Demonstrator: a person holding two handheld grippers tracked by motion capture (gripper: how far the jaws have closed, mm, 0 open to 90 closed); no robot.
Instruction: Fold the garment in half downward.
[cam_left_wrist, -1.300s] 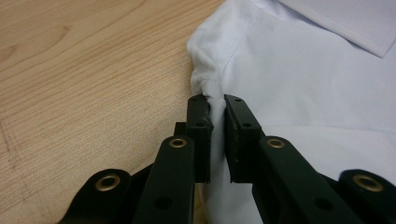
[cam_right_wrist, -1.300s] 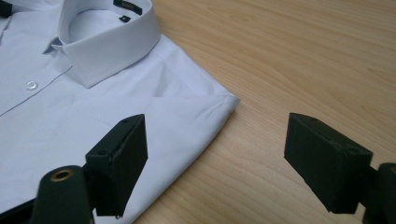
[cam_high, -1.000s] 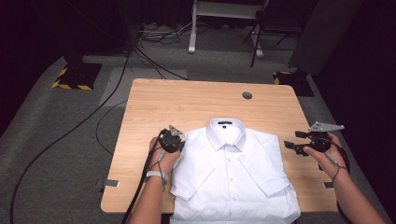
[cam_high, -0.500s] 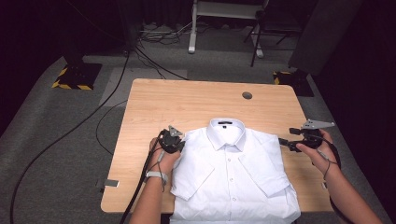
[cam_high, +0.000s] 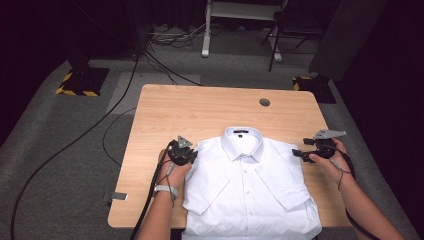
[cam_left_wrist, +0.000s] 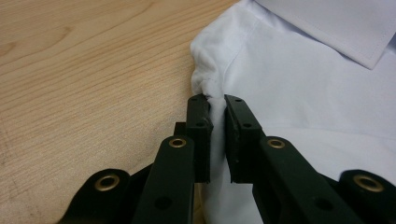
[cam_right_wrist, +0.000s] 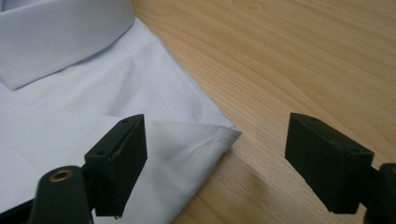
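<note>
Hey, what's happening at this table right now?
A person is working on a white shirt that lies flat, buttoned and face up, on a wooden table. The left gripper is shut on a pinch of fabric at the shirt's shoulder edge. The right gripper is open, its jaws wide on either side of the opposite shoulder corner, not gripping it. It looks like both shoulders are being taken up, perhaps to fold or lift the shirt.

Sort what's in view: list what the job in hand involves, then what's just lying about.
In the job:
- white shirt
- left gripper, shut on the shirt's shoulder edge
- right gripper, open over the other shoulder corner
- table

Lying about:
- floor cables
- chair
- yellow-black striped base
</note>
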